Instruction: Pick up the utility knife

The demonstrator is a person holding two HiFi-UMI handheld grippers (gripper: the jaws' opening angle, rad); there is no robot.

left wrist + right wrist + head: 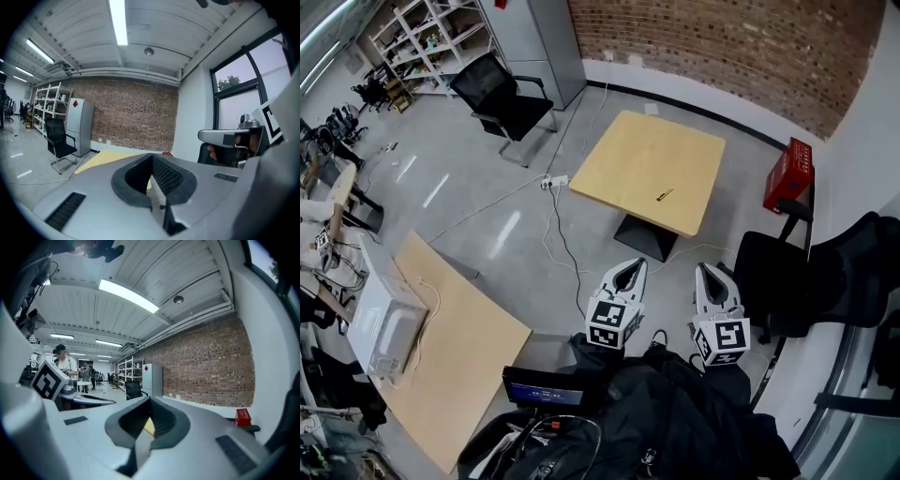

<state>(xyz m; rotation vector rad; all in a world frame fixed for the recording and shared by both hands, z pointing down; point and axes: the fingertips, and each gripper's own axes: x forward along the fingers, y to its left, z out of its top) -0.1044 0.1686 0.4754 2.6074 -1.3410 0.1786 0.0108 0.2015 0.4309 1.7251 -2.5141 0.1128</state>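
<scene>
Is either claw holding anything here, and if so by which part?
Nothing is held. The left claw and right claw are shut and empty; the utility knife lies on the yellow table.

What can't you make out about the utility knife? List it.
- Utility knife, head view: too small to see its blade.
- Left gripper view: knife hidden; the body of the left gripper covers most of the table.
- Right gripper view: likewise; only a table sliver shows between the fingers.

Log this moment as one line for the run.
phase: pre-approach | utility knife: lying on square table, untouched | left gripper: shut, empty | right gripper: shut, empty | both grippers short of table
</scene>
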